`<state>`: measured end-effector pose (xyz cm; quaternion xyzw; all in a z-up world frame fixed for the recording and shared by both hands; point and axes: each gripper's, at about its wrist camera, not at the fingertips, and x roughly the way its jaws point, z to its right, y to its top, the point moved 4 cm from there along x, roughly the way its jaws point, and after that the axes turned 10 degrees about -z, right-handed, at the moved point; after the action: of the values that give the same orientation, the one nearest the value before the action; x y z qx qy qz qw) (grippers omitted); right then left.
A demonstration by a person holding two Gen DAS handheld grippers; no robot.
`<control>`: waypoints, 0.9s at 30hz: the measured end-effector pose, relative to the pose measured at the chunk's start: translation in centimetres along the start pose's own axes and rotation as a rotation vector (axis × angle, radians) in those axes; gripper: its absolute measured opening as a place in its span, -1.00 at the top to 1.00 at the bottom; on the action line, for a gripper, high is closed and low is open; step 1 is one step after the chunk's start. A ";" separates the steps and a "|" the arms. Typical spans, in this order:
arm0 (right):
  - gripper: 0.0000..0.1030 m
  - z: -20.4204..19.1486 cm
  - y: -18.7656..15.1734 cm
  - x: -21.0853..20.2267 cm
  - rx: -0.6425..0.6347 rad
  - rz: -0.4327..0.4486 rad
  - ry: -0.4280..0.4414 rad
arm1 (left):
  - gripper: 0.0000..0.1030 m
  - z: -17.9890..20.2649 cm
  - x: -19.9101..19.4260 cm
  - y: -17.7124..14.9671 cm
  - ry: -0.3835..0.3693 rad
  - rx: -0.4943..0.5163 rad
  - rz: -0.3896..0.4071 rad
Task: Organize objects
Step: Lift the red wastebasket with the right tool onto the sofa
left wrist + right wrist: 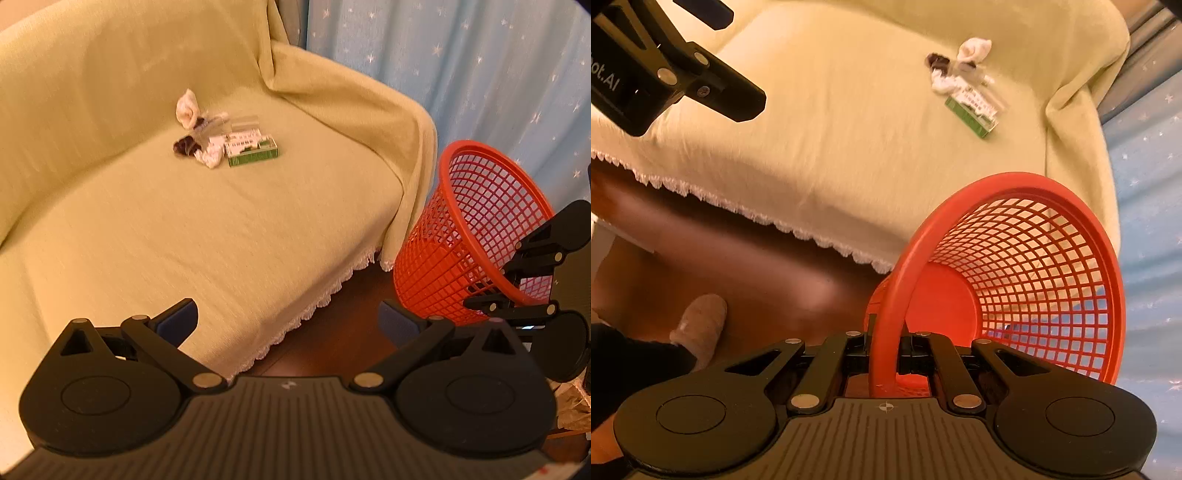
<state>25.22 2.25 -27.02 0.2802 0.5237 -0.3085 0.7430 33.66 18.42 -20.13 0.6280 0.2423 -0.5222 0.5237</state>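
Glossy red plastic mesh basket (1027,258), matt woven cloth sofa cover (184,229).

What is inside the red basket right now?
Nothing visible: the red basket shows only its bare solid bottom and mesh wall. The right hand-held gripper, clamped on its rim, hides a small strip of the near side.

Sofa seat (221,229) lies open before the small clutter (225,142).

Tilted red mesh basket (1015,258), clutter (225,142) on sofa
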 end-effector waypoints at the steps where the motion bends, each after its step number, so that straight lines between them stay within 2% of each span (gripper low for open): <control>1: 0.95 -0.1 0.1 -0.4 0.001 0.005 -0.002 | -0.98 -0.3 -0.5 0.1 0.000 0.001 0.005; 15: 0.95 0.0 2.0 -4.6 -0.022 0.016 -0.041 | -0.98 -3.9 -5.2 1.7 -0.014 -0.041 0.047; 27: 0.95 0.7 3.6 -5.6 -0.038 0.041 -0.054 | -0.98 -5.8 -6.3 3.5 -0.003 -0.032 0.059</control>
<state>26.91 5.04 -21.13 0.2684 0.5034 -0.2907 0.7681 36.82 24.11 -13.51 0.6257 0.2310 -0.5034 0.5492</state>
